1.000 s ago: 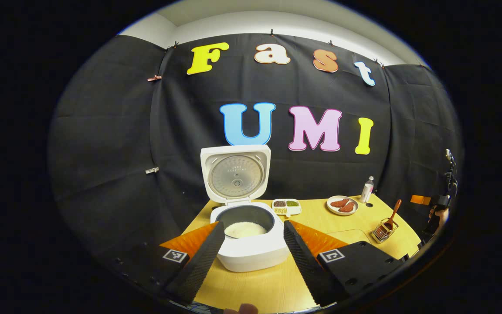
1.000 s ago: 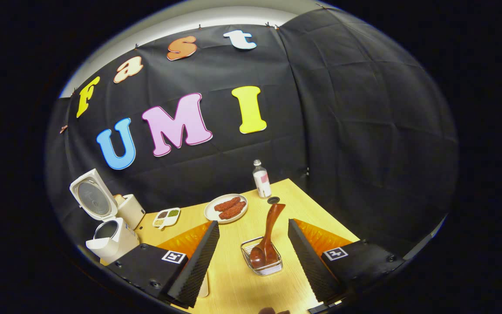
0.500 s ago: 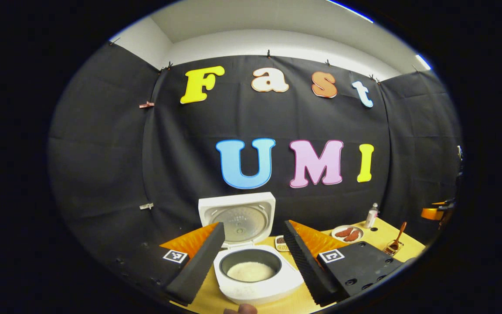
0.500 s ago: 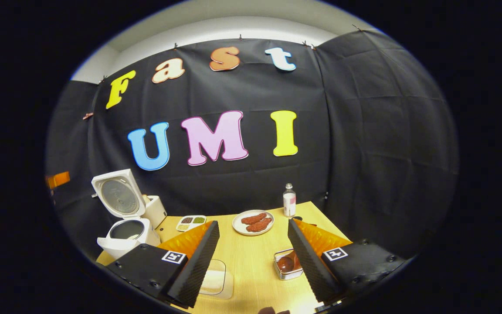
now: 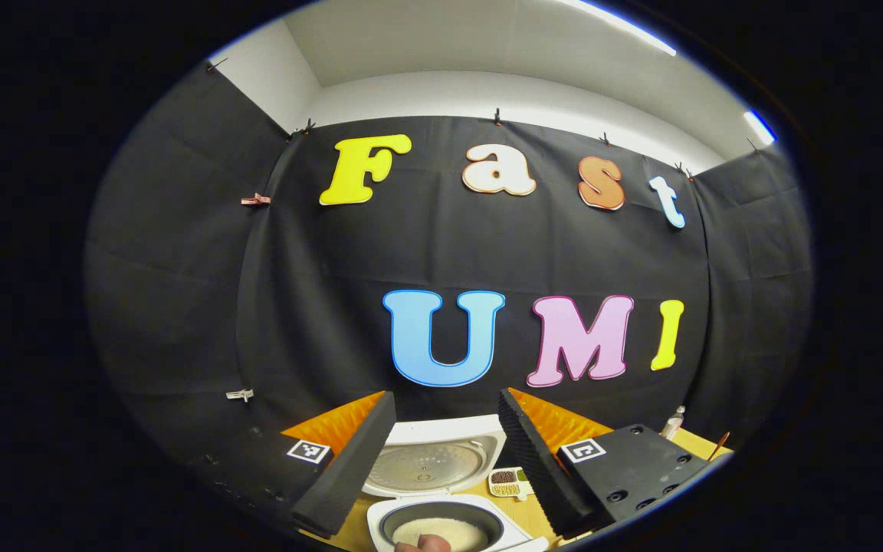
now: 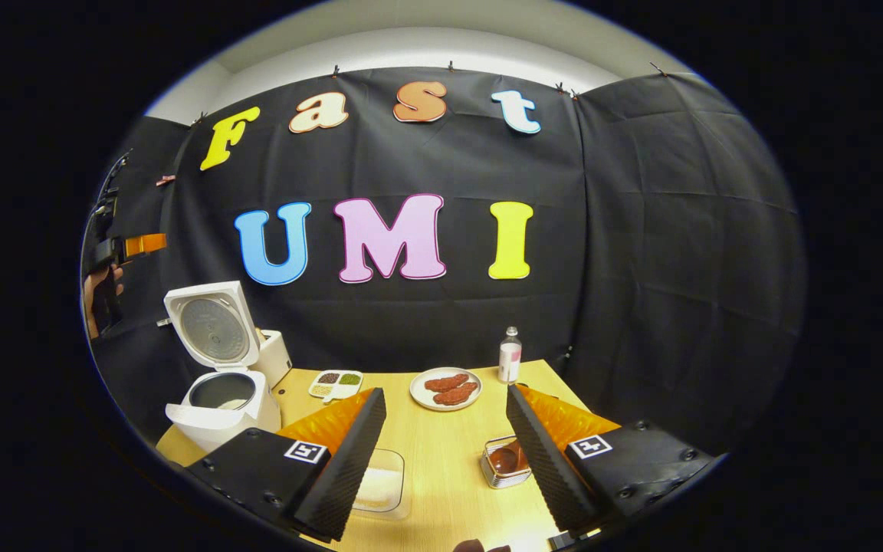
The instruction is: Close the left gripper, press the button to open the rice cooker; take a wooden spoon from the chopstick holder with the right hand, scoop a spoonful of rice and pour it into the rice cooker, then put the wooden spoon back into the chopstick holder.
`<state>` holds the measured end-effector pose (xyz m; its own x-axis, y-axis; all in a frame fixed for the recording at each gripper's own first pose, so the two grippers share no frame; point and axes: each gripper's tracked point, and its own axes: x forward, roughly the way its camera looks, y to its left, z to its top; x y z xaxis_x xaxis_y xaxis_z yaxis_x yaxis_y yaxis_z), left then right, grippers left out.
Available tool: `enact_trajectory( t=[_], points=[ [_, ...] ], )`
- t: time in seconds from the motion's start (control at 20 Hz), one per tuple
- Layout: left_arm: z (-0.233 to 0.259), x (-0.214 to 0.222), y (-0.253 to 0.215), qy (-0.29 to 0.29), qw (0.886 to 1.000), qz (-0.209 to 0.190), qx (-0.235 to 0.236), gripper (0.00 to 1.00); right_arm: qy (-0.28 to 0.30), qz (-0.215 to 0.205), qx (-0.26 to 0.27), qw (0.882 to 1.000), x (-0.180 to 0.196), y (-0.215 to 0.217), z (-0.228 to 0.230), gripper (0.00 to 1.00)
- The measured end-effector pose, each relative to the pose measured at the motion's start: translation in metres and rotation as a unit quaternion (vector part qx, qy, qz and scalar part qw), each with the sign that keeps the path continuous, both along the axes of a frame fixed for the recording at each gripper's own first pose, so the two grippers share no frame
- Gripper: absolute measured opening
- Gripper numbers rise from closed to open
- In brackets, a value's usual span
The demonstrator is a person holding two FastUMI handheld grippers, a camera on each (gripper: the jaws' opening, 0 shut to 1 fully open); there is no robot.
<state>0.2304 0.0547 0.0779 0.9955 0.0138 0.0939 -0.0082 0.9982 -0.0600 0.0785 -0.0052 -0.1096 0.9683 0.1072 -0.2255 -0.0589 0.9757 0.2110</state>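
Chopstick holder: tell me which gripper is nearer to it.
Right. The right gripper hovers just above the chopstick holder, beside its right finger; the left gripper hangs far off, above the rice cooker.

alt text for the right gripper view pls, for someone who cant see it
The right gripper hangs open over a wooden table, holding nothing. A wooden spoon sits in a wire chopstick holder near its right finger. At the far left, a white rice cooker stands with its lid up.
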Motion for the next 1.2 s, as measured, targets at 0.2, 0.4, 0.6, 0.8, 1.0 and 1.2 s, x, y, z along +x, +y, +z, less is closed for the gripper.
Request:
enact_trajectory(
  t=[0.2,0.4,0.6,0.8,1.0,1.2],
  points=[
    [-0.007,0.054,0.013,-0.007,1.0,0.017,-0.003,0.95,0.01,-0.019,-0.011,1.0,-0.013,-0.011,-0.003,0.98],
    [-0.042,0.118,0.026,0.028,0.999,0.038,-0.014,0.95,0.019,-0.041,-0.019,0.999,-0.031,-0.023,-0.005,0.98],
    [-0.074,0.164,0.034,0.061,0.996,0.057,-0.019,0.95,0.025,-0.052,-0.04,0.998,-0.049,-0.033,-0.002,0.99],
    [-0.112,0.175,0.034,0.116,0.991,0.072,-0.016,0.95,0.027,-0.066,-0.039,0.997,-0.054,-0.046,0.002,0.99],
    [-0.119,0.165,0.031,0.119,0.989,0.081,0.024,0.98,0.025,-0.07,-0.032,0.997,-0.048,-0.051,0.005,0.99],
    [-0.125,0.131,0.019,0.117,0.99,0.08,0.021,0.98,0.016,-0.059,-0.026,0.998,-0.043,-0.051,0.013,0.99]
  ],
)
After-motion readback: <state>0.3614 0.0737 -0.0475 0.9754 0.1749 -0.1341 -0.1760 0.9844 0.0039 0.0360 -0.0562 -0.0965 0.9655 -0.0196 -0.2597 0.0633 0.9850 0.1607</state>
